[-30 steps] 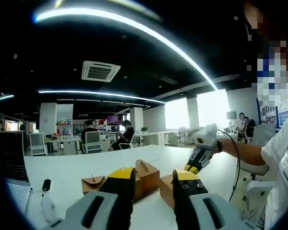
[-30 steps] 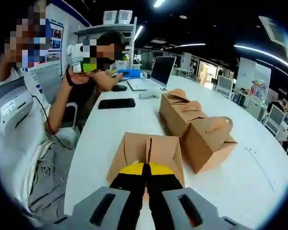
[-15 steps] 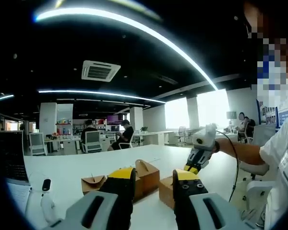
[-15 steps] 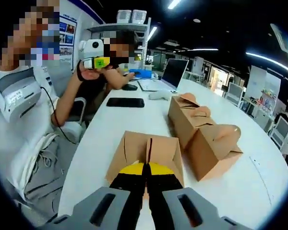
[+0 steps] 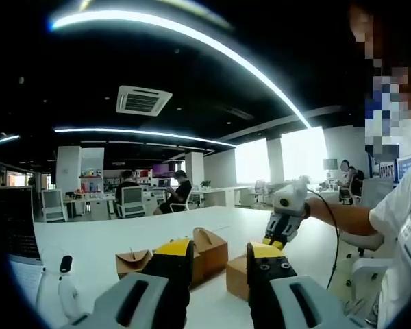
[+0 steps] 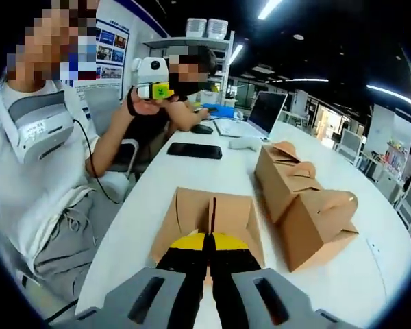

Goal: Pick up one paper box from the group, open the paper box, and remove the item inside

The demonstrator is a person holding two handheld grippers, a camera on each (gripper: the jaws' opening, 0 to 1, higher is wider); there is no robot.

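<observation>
Rising off the surface (image 6: 192,171), the right tongs (image 6: 209,241) pinch the paper box (image 6: 209,216). 2 boxes (image 6: 305,202) sit at 2 o'clock. Left tongs (image 5: 219,255) gape empty; opening comes next.

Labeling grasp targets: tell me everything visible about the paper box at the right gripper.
The paper box is plain brown cardboard, lying on the white table apart from two more boxes. Its top shows two flaps meeting at a centre slit. The right gripper is shut on its near edge. In the left gripper view it is.
</observation>
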